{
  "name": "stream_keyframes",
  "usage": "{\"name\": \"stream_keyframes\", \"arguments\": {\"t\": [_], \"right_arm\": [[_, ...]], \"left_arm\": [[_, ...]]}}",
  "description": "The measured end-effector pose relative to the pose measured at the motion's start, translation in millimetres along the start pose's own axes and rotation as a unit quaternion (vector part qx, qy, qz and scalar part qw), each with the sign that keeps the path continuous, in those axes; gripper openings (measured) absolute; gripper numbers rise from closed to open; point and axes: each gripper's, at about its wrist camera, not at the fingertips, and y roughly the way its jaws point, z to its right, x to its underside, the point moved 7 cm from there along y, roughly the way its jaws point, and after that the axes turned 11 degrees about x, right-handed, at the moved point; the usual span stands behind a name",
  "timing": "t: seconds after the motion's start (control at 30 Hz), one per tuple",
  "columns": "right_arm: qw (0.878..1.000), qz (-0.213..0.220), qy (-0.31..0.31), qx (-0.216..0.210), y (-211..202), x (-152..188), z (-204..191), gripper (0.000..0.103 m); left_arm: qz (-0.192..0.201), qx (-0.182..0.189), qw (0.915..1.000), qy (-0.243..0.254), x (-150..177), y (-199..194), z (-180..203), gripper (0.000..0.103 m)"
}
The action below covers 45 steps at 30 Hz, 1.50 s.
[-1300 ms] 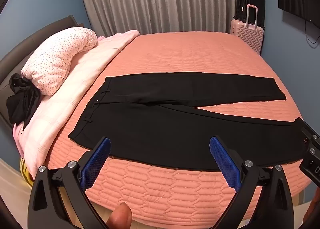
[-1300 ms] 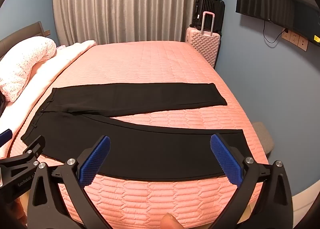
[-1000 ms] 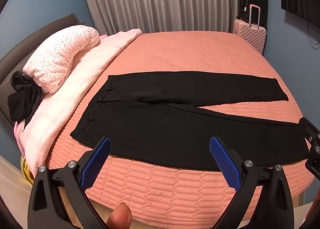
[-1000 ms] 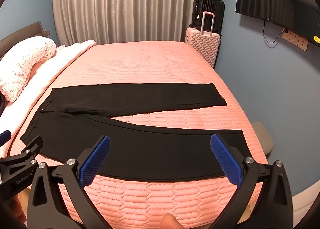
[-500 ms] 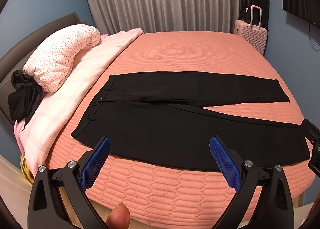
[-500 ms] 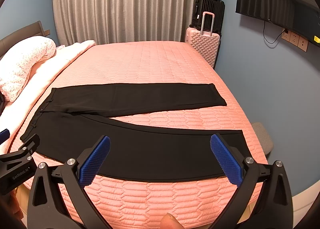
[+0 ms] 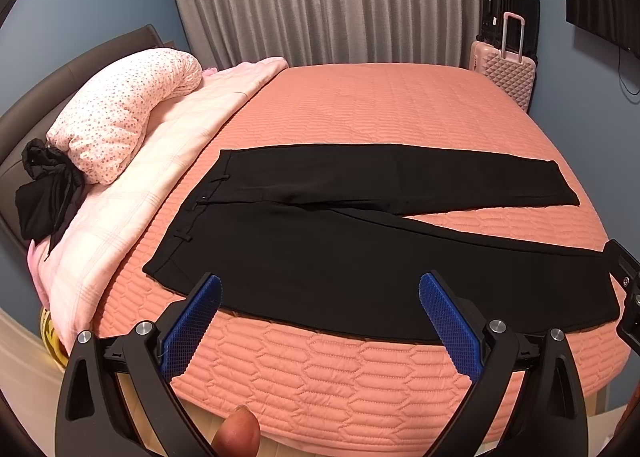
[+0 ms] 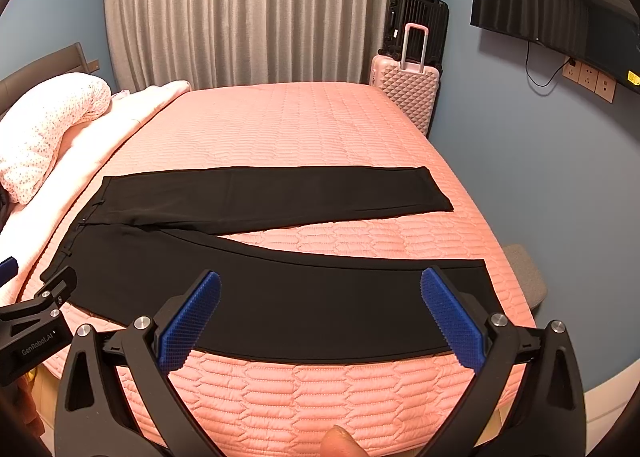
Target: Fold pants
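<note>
2 grippers hover at the near edge of the bed (image 7: 360, 105), both spread wide and holding nothing. Ahead of the left gripper (image 7: 320, 319) the black pants (image 7: 340, 257) lie flat and unfolded, waistband to its left, legs splayed in a V toward its right. The right gripper (image 8: 320, 317) faces the nearer leg, whose hem sits just beyond its right finger. No fold looks made yet; bringing 1 leg over the other and every later fold remain.
</note>
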Motion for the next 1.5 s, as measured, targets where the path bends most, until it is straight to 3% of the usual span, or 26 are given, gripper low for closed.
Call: {"name": "stream_keyframes", "arguments": {"t": [1.5], "right_arm": [[1.000,0.000,0.005,0.002,-1.8,-5.3,3.2,0.098]], "left_arm": [[0.000,0.000,1.0000,0.001,-7.5,-4.8,1.6,0.098]]}}
